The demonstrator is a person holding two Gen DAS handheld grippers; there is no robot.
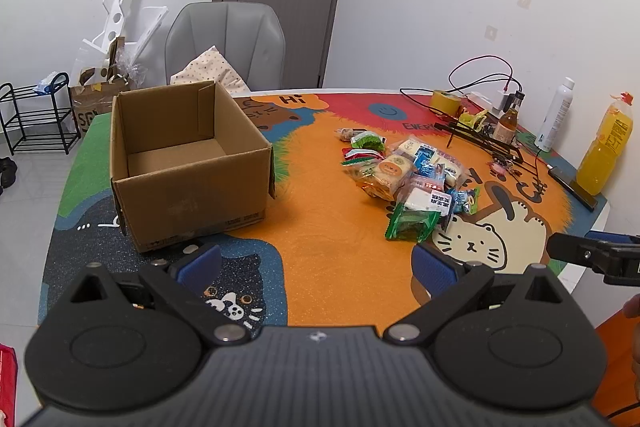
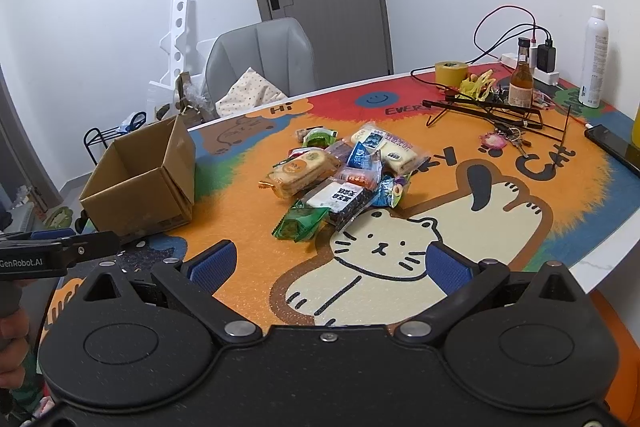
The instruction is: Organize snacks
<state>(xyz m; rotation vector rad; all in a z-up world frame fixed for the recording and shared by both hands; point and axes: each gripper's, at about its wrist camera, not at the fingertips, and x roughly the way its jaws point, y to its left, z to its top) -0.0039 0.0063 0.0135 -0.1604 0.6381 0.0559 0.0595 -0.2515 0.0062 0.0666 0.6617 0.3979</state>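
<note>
A pile of wrapped snacks (image 1: 408, 175) (image 2: 344, 171) lies on the colourful cat-print mat, with a green packet (image 1: 412, 223) (image 2: 300, 223) at its near edge. An open, empty cardboard box (image 1: 188, 163) (image 2: 140, 179) stands to the left of the pile. My left gripper (image 1: 316, 265) is open above the mat's near edge, between box and pile, holding nothing. My right gripper (image 2: 332, 263) is open too, just short of the green packet, over the cat drawing. Each gripper's tip shows at the side of the other's view.
At the table's back right stand a yellow tape roll (image 2: 451, 71), a brown bottle (image 2: 522, 83), a white spray can (image 2: 594, 59), cables, a black wire stand (image 2: 492, 111), keys and a phone (image 2: 612, 147). An orange juice bottle (image 1: 606, 151) stands far right. A grey chair (image 1: 228, 43) is behind the table.
</note>
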